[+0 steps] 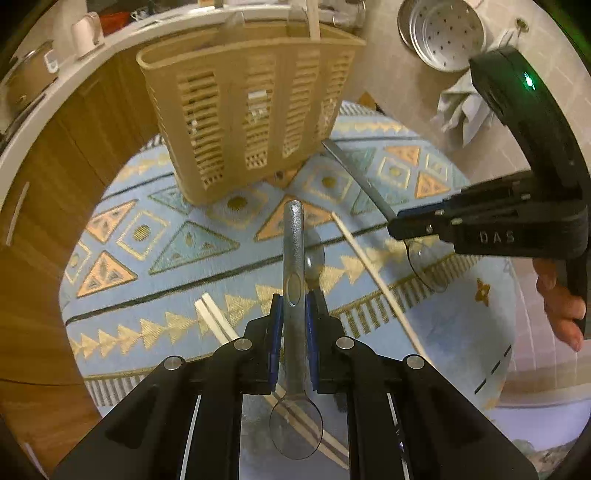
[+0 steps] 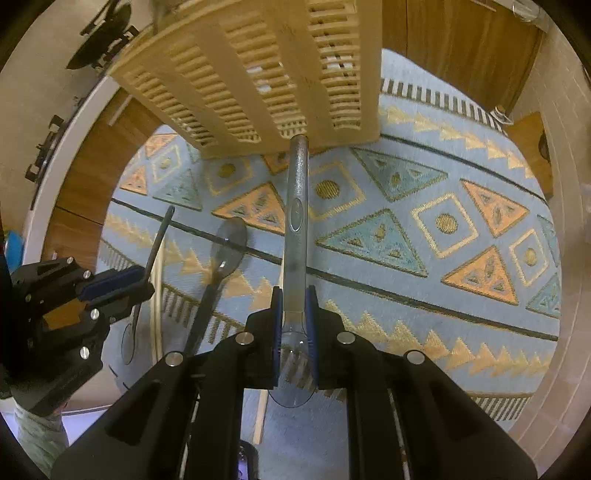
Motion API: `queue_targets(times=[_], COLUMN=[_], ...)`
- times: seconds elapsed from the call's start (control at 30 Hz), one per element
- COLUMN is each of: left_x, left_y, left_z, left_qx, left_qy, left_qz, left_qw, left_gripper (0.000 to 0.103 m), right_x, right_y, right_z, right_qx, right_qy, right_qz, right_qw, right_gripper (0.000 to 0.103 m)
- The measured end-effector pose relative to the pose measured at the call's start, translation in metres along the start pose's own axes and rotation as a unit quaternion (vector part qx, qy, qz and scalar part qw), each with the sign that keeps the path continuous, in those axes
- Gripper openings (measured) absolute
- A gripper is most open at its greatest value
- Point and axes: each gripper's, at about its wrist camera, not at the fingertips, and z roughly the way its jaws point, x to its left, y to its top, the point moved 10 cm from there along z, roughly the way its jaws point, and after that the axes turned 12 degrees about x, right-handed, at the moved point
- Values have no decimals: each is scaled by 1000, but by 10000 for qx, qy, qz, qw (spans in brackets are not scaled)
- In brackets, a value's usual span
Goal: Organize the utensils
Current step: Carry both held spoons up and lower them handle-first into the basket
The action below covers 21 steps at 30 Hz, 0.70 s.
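My left gripper [image 1: 295, 299] is shut on a clear plastic spoon [image 1: 293, 236]; its handle points ahead and its bowl hangs back toward the camera. My right gripper [image 2: 294, 295] is shut on a second clear spoon [image 2: 297, 206], held the same way. Each gripper shows in the other's view: the right gripper [image 1: 395, 225] with its spoon [image 1: 354, 173], the left gripper [image 2: 144, 284] with its spoon [image 2: 160, 232]. A beige slotted utensil basket [image 1: 251, 122] [image 2: 266, 74] stands ahead on the patterned rug [image 1: 166, 258]. A third spoon [image 1: 316, 254] [image 2: 229, 240] lies on the rug between the grippers.
Loose chopsticks lie on the rug: one [image 1: 376, 277] long, a pair [image 1: 214, 321] near my left fingers. A perforated steel pot [image 1: 443, 33] and a crumpled cloth [image 1: 461, 107] sit on the tiled floor. Wooden cabinets [image 1: 74, 147] curve along the left. A person's hand [image 1: 561, 302] grips the right tool.
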Motion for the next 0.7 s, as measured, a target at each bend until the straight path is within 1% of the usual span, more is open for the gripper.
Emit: queue_targets(times=[0.1,0.2,0.27,0.37,0.47,0.5,0.57,0.6,0.67,0.7], left_x=[0,-1,-2,0,4,8,12,17,20,23], left_y=[4,12,18,31,46,53,64,72,81,88], left_z=[-18,-39,-56,-88,-116,-127,-138,-145,-154,-160], left_qx=[-261,-548,-745,-1160,-1637,-1860,-2073,-2246,-2469,-2647], left_qy=[-63,-108,-181,-217,-291,-347,-420,-444,-448,-505], left_qz=[-84,-123,-122,-158,-250,-311,-404,-474,-523,-567], left_qw=[9996,9984,9970,9929,9858,9814,9765,9723,9666,9613], left_gripper=[10,10,10,10,10,10,10,10,10,10], right_x=[4,10,12,24,33,36,42,44,48,49], right_y=[-4,-7,-7,0,10,14,22,26,34,38], right_z=[-13,-36,-53,-74,-96,-105,-124,-132,-148,-152], right_qx=[-158,-444,-646,-959,-1383,-1565,-1970,-2155,-2506,-2603], right_qy=[76,110,153,223,202,190,170,146,74,76], right_qz=[-62,-205,-278,-399,-510,-547,-637,-679,-732,-745], right_qw=[9998,9987,9974,9943,9889,9860,9782,9740,9653,9626], right_gripper=[10,10,10,10,10,10,10,10,10,10])
